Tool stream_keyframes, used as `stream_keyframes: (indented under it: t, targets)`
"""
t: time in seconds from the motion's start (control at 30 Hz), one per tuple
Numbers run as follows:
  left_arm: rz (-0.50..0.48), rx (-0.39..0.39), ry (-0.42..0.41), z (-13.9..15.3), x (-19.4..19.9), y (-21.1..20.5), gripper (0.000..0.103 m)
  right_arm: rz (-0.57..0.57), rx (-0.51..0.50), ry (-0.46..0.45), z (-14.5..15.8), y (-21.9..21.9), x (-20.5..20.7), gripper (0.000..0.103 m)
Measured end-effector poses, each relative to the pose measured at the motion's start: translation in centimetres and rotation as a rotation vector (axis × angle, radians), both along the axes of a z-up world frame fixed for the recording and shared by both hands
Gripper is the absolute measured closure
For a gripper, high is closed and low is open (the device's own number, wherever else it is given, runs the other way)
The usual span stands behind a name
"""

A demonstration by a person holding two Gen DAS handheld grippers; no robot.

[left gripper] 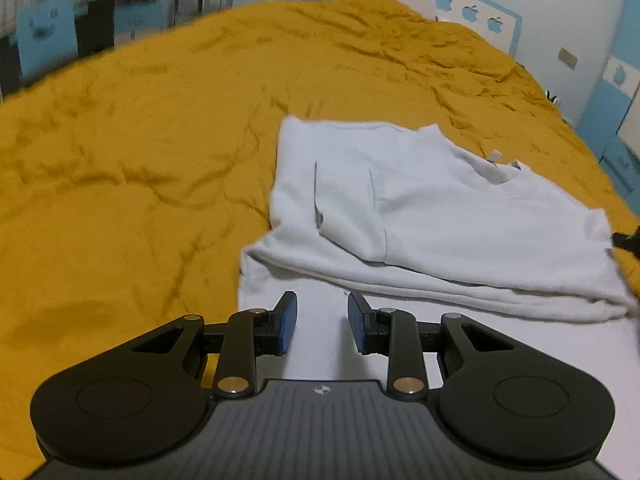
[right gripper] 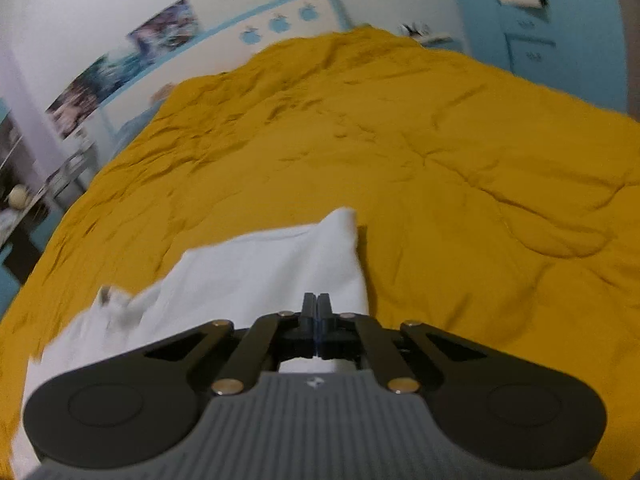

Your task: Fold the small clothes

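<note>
Left wrist view: I'm holding the left gripper with jaws apart, empty, over the near hem of the white shirt. I'm keeping the right gripper pinched together, seemingly on the shirt's edge. Beyond, the shirt is lying partly folded on the mustard bedspread; I'm judging more folds remain.

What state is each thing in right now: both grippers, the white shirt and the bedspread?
left gripper: open, hovering over the near part of the shirt, holding nothing.
right gripper: shut, apparently pinching a shirt edge; the contact itself is hidden.
white shirt: partly folded, top portion doubled over toward the near side, collar showing.
yellow bedspread: spread over the bed, wrinkled.
</note>
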State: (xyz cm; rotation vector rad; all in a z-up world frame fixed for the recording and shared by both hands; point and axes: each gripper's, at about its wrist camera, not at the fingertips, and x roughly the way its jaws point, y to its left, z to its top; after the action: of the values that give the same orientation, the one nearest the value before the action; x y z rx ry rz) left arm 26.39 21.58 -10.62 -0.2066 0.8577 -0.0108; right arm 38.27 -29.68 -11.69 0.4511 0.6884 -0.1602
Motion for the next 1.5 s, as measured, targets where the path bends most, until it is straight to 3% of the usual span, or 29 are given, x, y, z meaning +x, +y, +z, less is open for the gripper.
stream_keyframes:
  t: [0.13,0.2,0.27,0.43,0.53,0.7,0.77,0.8,0.83,0.97,1.07,1.13,1.17,1.43,1.5]
  targets:
    - [0.021,0.003,0.014,-0.5,0.5,0.7,0.067,0.020,-0.024,0.001,-0.7,-0.3,3.6,0.103]
    - [0.026,0.008,0.017,-0.8,0.7,0.9,0.067,0.061,-0.126,0.057,-1.5,0.2,5.3,0.103]
    - [0.026,-0.002,0.023,-1.0,0.8,1.2,0.067,0.019,-0.213,0.114,-2.5,0.2,6.2,0.103]
    - [0.028,0.008,0.024,-1.0,0.7,1.1,0.067,-0.109,-0.173,0.113,-3.6,-1.6,5.2,0.103]
    - [0.022,0.031,0.021,-0.9,0.5,0.8,0.067,-0.154,-0.150,0.063,-3.0,-2.3,3.4,0.103]
    - [0.015,0.064,0.018,-0.9,-0.3,0.4,0.066,-0.112,-0.090,-0.022,0.1,-2.5,-2.7,0.103]
    - [0.023,0.068,0.017,-0.7,-0.7,0.3,0.066,-0.051,-0.009,-0.030,1.0,-2.5,-6.0,0.095]
    - [0.032,0.074,0.015,-0.4,-1.1,0.2,0.066,-0.016,0.031,-0.020,1.3,-2.6,-7.8,0.080]
    - [0.037,0.084,0.012,-0.1,-1.5,0.1,0.066,0.022,0.055,-0.010,1.5,-2.5,-9.9,0.072]
    - [0.027,0.127,-0.021,1.6,-3.9,-0.6,0.066,0.128,0.036,0.051,2.7,-1.3,-17.7,0.071]
    - [0.021,0.142,-0.041,3.3,-6.9,-0.8,0.065,0.179,0.066,0.121,3.7,-1.0,-23.1,0.054]
    - [0.012,0.107,-0.051,4.4,-9.0,-0.3,0.065,0.233,0.077,0.147,4.5,-1.0,-26.5,0.040]
    - [0.004,0.080,-0.056,5.0,-10.1,0.2,0.065,0.258,0.088,0.162,4.7,-0.9,-27.9,0.038]
    - [-0.067,-0.104,0.010,7.2,-16.7,4.6,0.061,0.223,0.235,0.171,5.7,-3.1,-38.0,0.032]
    - [-0.063,-0.132,0.046,7.0,-17.6,5.4,0.061,0.191,0.277,0.196,5.5,-3.4,-39.5,0.038]
